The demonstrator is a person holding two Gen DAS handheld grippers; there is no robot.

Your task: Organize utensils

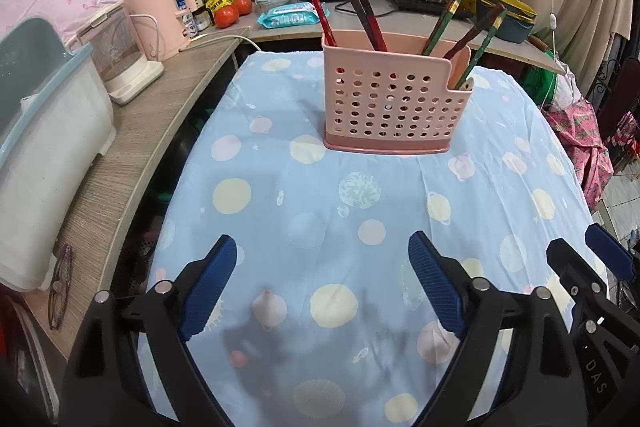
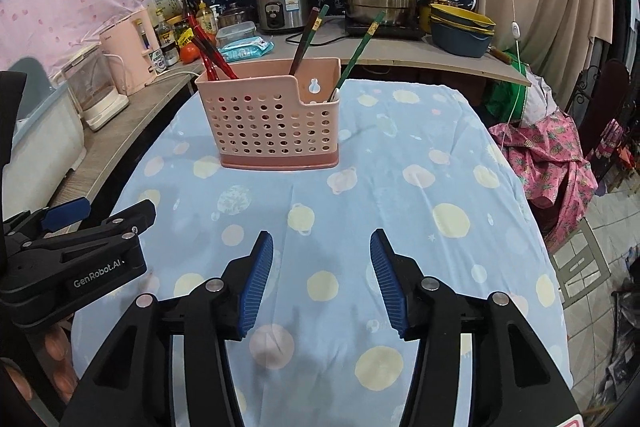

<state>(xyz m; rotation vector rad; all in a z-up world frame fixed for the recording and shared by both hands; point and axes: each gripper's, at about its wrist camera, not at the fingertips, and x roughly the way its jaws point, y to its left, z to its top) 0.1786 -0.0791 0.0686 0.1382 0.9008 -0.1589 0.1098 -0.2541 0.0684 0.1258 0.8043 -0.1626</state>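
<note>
From my left wrist view, the pink utensil holder (image 1: 394,99) stood upright on the table (image 1: 360,211), well ahead of my left tongs (image 1: 323,285). Red chopsticks (image 1: 320,9) and darker red-brown ones (image 1: 366,15) leaned in its tall left compartment; green-handled chopsticks (image 1: 442,25) leaned in the lower right one. This view alone showed a pair of glasses (image 1: 60,291) on the wooden side counter (image 1: 168,115), and my right tongs (image 1: 576,251) only at the right edge.

The right wrist view showed what the left did not: a keyhole slot on the holder's (image 2: 272,123) back wall, a white utensil tip (image 2: 334,94) in the low right compartment, and my left tongs (image 2: 102,213) seen from the side, with fingers of my hand (image 2: 54,351) under the body.

Left tongs: blue pads (image 1: 210,283) wide apart, nothing between them, only tablecloth below. Right tongs (image 2: 322,281): pads (image 2: 256,287) moderately apart, also empty. Both pointed forward and slanted down at the cloth, side by side, near the table's front edge, well short of the holder.
</note>
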